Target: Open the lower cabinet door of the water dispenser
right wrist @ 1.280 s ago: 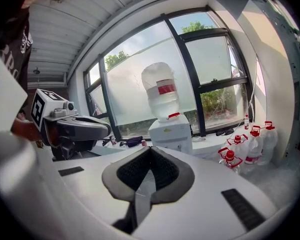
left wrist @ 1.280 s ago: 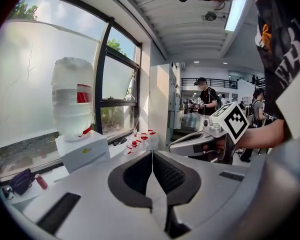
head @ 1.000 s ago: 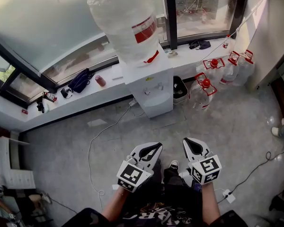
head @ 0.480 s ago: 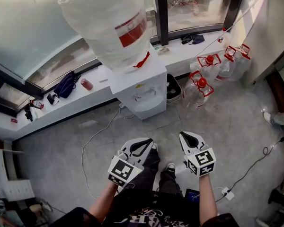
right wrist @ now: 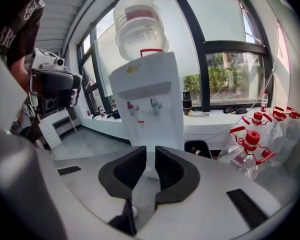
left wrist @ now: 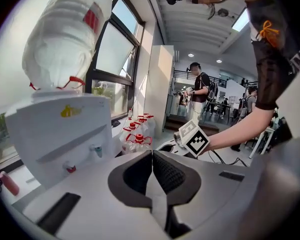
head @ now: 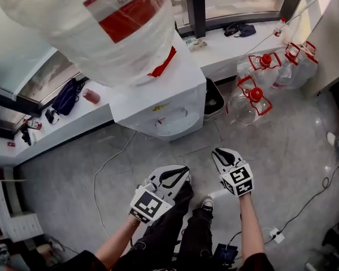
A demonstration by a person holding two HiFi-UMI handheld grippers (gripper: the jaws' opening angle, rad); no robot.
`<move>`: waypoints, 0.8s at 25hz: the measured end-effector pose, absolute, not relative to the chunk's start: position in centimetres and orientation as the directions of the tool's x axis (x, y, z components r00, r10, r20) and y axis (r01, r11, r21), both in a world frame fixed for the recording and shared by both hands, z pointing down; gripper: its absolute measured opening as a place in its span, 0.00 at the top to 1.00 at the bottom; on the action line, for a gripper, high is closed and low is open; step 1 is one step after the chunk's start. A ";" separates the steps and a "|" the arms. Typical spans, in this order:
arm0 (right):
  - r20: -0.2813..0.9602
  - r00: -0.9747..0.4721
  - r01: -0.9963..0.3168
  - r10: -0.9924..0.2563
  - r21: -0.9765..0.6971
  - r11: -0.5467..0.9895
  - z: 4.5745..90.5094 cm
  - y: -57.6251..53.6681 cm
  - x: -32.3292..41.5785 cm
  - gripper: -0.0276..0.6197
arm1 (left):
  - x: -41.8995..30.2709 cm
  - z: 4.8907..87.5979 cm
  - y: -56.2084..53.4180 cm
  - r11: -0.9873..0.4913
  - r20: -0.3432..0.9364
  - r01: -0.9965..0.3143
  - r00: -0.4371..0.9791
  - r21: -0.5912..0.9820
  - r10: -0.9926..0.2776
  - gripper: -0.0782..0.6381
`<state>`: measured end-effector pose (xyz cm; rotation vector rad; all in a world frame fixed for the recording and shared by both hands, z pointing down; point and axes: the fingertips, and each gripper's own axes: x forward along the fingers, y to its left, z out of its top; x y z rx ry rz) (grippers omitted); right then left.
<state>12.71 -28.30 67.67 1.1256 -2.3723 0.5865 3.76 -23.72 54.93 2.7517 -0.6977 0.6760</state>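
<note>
Left claw (head: 178, 176): clenched, pads meeting at the tips with nothing between them; held low, well apart from the dispenser.
Right claw (head: 221, 156): parted by only a narrow slit and empty; aimed at the dispenser's front, well short of it.
Lower door (right wrist: 162, 136): the plain white panel under the taps (right wrist: 142, 105), shut by the look of it. The right gripper view shows no clear handle or seam, so where to grip is a guess.
Dispenser (head: 164, 103): stands on the grey surface (head: 271, 168) against the window ledge, ahead of both claws, with a big bottle (head: 90, 27) upside down on top.
Risk at the door: the right claw's slit may be too narrow to take an edge, and the clenched left claw could only push. Pads could slip off the smooth panel.
Risk of rocking: a hard tug on a stuck door could tilt the top-heavy cabinet.
Risk at the taps: coming in too high could press one and spill water.
Risk around it: spare bottles (head: 250, 99) and a black bin (head: 213, 101) stand just beside it and could block the door's swing; a cable (head: 109, 164) trails near the feet.
</note>
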 end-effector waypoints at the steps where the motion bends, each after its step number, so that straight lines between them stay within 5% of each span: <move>1: 0.562 -0.571 -0.792 -0.599 -0.185 0.582 69.6 -29.0 12.7 0.85 | 3.9 56.4 -24.2 -0.865 0.490 -0.491 0.781 0.099 -0.387 0.86; 20: 0.629 -0.560 -0.742 -0.539 -0.092 0.664 94.3 -43.6 10.9 0.55 | 3.8 76.0 -29.9 -0.845 0.550 -0.529 0.729 0.074 -0.408 0.86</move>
